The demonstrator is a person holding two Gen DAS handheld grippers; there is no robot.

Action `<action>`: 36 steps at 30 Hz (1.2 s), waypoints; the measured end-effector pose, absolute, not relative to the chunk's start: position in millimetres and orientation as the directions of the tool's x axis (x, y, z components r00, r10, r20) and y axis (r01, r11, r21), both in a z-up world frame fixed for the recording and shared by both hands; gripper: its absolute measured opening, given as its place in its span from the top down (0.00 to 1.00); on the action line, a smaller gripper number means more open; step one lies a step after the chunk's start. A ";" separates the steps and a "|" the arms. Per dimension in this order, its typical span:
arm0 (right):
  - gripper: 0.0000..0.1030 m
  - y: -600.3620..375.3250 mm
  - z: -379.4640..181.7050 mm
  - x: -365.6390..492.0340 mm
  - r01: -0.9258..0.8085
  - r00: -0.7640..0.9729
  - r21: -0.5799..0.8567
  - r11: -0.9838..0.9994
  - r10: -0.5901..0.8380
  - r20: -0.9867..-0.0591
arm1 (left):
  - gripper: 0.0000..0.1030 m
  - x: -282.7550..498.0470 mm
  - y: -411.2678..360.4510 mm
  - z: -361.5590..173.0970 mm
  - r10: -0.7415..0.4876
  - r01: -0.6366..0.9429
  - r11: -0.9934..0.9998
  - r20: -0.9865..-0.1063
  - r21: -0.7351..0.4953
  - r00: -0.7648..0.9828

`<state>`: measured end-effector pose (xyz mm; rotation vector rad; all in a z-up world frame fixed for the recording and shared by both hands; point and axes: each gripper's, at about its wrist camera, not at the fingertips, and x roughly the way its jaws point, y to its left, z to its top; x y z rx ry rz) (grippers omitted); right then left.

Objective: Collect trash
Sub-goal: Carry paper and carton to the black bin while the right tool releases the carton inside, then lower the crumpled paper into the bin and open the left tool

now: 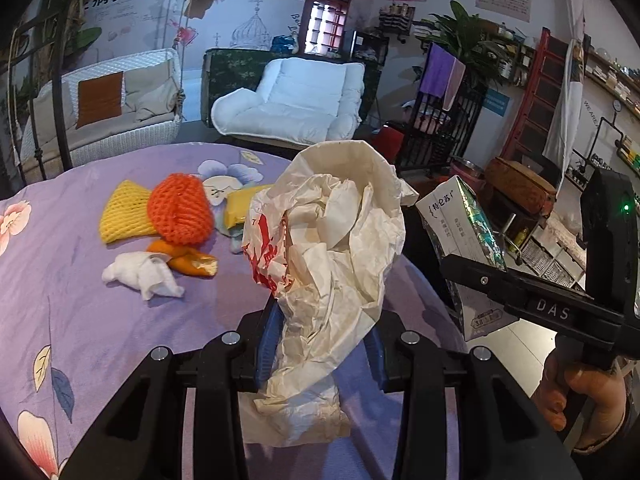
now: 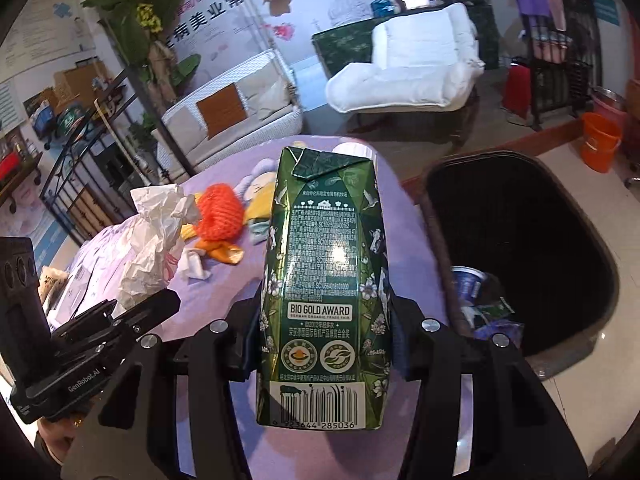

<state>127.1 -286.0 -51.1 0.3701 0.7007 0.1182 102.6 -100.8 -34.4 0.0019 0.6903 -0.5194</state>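
My left gripper (image 1: pixel 320 340) is shut on a crumpled white paper bag (image 1: pixel 332 240) with red print, held above the purple floral tablecloth (image 1: pixel 80 280). It also shows in the right wrist view (image 2: pixel 152 248). My right gripper (image 2: pixel 324 320) is shut on a green milk carton (image 2: pixel 324 280), held upright above the table edge; the carton also shows in the left wrist view (image 1: pixel 464 224). On the cloth lie an orange foam net (image 1: pixel 180 210), a yellow foam net (image 1: pixel 122 212), orange peel (image 1: pixel 192 260), a white tissue (image 1: pixel 144 276) and a yellow packet (image 1: pixel 240 208).
A black trash bin (image 2: pixel 520 248) stands on the floor right of the table, with a blue cup (image 2: pixel 466 284) and wrappers inside. An orange bucket (image 2: pixel 600 142), a white chair (image 1: pixel 292 100) and a wicker sofa (image 1: pixel 104 112) stand beyond the table.
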 end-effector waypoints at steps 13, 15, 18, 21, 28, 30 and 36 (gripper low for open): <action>0.51 -375.0 -69.5 133.5 0.218 0.737 0.256 0.942 0.014 -0.676 | 0.63 93.4 -171.4 -34.1 -0.540 0.591 0.795 -0.606 -0.137 0.585; 0.51 -384.6 -78.4 144.7 0.236 0.714 0.238 0.942 -0.002 -0.700 | 0.63 92.5 -178.4 -35.5 -0.550 0.602 0.786 -0.609 -0.145 0.572; 0.51 -400.4 -94.8 165.4 0.261 0.667 0.229 0.938 -0.004 -0.745 | 0.63 93.1 -186.6 -37.0 -0.553 0.610 0.779 -0.616 -0.145 0.561; 0.51 -412.5 -109.9 185.4 0.291 0.612 0.220 0.931 -0.004 -0.791 | 0.63 96.6 -191.1 -39.4 -0.557 0.615 0.774 -0.627 -0.153 0.545; 0.50 -415.7 -128.4 209.6 0.314 0.528 0.148 0.938 -0.043 -0.848 | 0.63 102.1 -199.6 -40.4 -0.559 0.617 0.770 -0.640 -0.163 0.528; 0.48 -416.1 -130.4 211.3 0.320 0.513 0.125 0.939 -0.061 -0.856 | 0.63 103.0 -203.3 -40.1 -0.562 0.618 0.767 -0.645 -0.173 0.518; 0.39 -419.8 -130.7 203.6 0.322 0.524 0.122 0.939 -0.069 -0.849 | 0.63 105.5 -210.3 -40.6 -0.568 0.624 0.759 -0.654 -0.183 0.500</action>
